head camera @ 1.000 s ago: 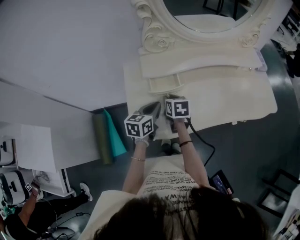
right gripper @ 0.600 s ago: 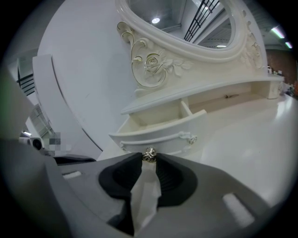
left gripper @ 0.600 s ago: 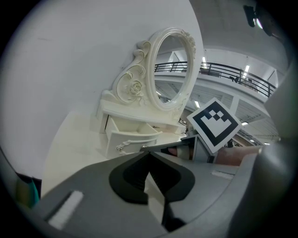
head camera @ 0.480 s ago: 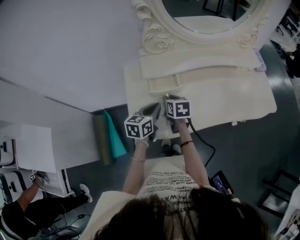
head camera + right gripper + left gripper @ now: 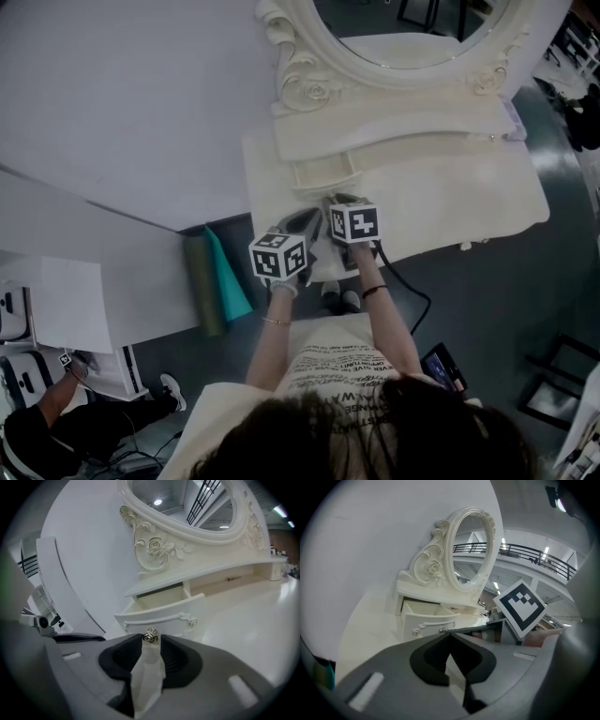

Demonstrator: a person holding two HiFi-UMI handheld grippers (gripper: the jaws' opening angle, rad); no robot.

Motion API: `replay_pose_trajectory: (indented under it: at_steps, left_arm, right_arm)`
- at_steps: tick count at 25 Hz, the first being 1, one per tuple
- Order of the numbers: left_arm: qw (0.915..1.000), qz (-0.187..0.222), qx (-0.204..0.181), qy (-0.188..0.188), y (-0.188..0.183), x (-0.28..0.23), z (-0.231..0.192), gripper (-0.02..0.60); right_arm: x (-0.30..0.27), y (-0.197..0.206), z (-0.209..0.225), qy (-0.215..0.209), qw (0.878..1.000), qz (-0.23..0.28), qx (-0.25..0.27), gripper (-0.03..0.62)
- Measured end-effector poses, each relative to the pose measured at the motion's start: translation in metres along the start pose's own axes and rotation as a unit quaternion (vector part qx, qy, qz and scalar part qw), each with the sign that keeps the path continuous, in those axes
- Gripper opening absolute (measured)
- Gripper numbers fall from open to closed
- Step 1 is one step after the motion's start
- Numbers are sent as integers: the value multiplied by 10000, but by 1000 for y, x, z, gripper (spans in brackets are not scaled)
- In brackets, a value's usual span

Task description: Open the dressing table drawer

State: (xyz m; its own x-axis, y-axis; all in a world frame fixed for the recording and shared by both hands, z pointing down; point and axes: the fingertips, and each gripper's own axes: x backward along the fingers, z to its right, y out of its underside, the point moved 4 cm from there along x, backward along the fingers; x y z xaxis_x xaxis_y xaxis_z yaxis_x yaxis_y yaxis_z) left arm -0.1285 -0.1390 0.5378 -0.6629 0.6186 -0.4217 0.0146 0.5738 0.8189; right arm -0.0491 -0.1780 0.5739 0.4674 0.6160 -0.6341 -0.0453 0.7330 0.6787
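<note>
The right claw (image 5: 150,642) is pinched on the small gold knob (image 5: 150,636) of the drawer (image 5: 161,613), jaws nearly together, with only the knob's top showing above them. The drawer stands pulled out below the mirror (image 5: 187,503), under its carved rose; the mirror's upper part is cut off by the frame edge. In the left gripper view, the left claw (image 5: 449,643) is fully closed with nothing in it, held below the mirror and short of the drawer, and its own body hides the drawer's lower front. In the head view, the marker cubes (image 5: 278,256) cover both claws' tips, so neither grip can be read there; the table (image 5: 450,187) spreads out below the mirror
</note>
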Motion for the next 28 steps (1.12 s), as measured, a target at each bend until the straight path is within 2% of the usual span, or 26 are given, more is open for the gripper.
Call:
replay_pose_trajectory:
  at_steps: [8, 17, 24, 28]
  left_arm:
    - [10000, 72, 33, 41, -2, 1, 0, -2]
    - [9992, 267, -134, 247, -7, 6, 12, -2]
    - [9977, 508, -250, 385, -17, 14, 19, -2]
    - [9965, 633, -313, 458, -23, 18, 23, -2]
  right_arm:
    - [16, -3, 1, -214, 9989, 187, 360, 114]
    - [44, -7, -9, -933, 9909, 742, 618, 89]
    - [66, -24, -21, -1235, 9826, 1133, 806, 18]
    - [74, -31, -29, -1371, 9781, 1274, 907, 3]
